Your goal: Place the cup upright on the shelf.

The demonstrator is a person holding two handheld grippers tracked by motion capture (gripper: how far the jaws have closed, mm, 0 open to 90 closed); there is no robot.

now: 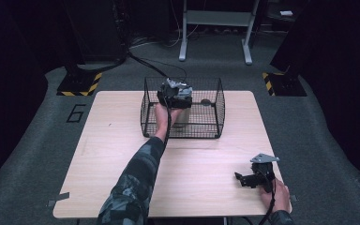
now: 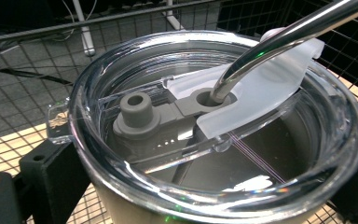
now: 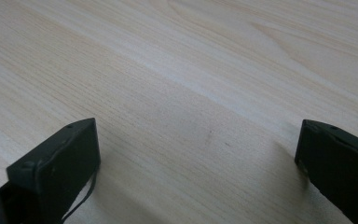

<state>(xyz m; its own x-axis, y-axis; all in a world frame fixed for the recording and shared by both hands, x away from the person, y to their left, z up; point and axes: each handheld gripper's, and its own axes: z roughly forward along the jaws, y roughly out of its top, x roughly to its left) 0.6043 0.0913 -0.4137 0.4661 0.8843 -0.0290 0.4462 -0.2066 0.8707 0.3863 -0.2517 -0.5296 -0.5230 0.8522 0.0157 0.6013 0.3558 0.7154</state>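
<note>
A cream tumbler (image 1: 183,117) stands inside a black wire basket (image 1: 218,110) at the back middle of the table. In the left gripper view its clear lid (image 2: 279,154) carries a grey stopper (image 2: 137,114) and a frosted tab, and a metal straw (image 2: 279,42) passes through it. My left gripper (image 1: 174,93) reaches into the basket from above; its black jaws sit against both sides of the tumbler (image 2: 121,210) just under the lid, shut on it. My right gripper (image 1: 240,178) rests on the table at the front right, and its jaws (image 3: 196,140) stand wide apart over bare wood.
The light wooden table (image 1: 122,154) stands on grey carpet. A white metal frame (image 1: 215,28) stands behind it. Black stands with yellow-black tape (image 1: 79,84) flank the back corners. A "6" (image 1: 76,113) is marked on the floor at left.
</note>
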